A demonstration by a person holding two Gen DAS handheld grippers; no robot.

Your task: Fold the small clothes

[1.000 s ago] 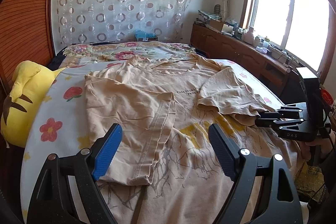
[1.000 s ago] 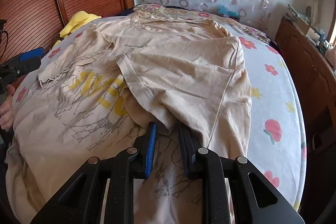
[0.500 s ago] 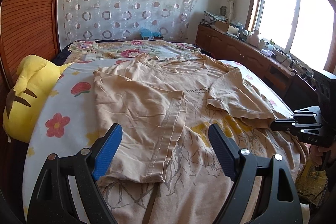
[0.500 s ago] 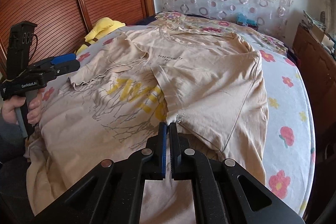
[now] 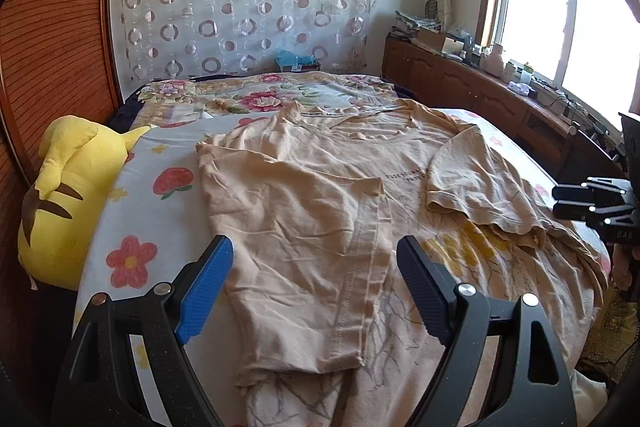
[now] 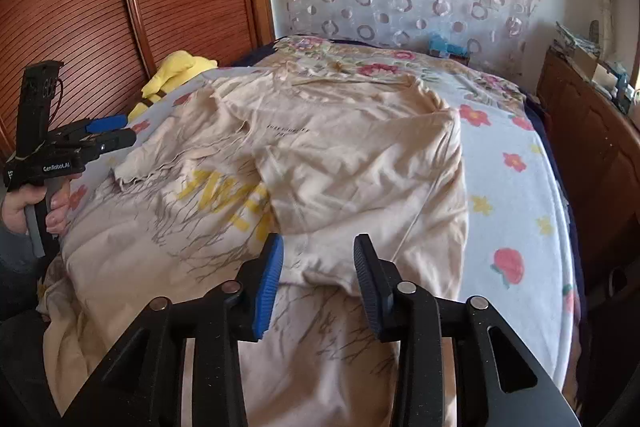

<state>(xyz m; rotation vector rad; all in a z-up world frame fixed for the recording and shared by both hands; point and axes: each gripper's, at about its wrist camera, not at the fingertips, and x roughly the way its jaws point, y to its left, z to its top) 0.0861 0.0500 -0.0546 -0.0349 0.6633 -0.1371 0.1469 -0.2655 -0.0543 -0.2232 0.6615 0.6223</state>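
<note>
A beige T-shirt [image 5: 360,195] with a yellow and grey print lies face up on the bed, both side parts folded inward over the chest. It also shows in the right wrist view [image 6: 340,163]. My left gripper [image 5: 316,287] is open and empty above the folded left flap [image 5: 296,259]. My right gripper [image 6: 318,267] is open and empty just above the edge of the folded right flap [image 6: 376,187]. The right gripper also shows at the right edge of the left wrist view [image 5: 560,203], and the left gripper in the right wrist view [image 6: 116,131].
The bed has a white flowered sheet [image 5: 132,259] and a floral quilt [image 5: 260,99] at its head. A yellow plush toy [image 5: 68,195] lies at the left edge by the wooden wardrobe [image 6: 100,7]. A wooden cabinet [image 5: 480,91] with clutter runs under the window.
My right gripper has opened and let go of the folded right flap, which now rests on the shirt. Both grippers have drawn back slightly from the shirt.
</note>
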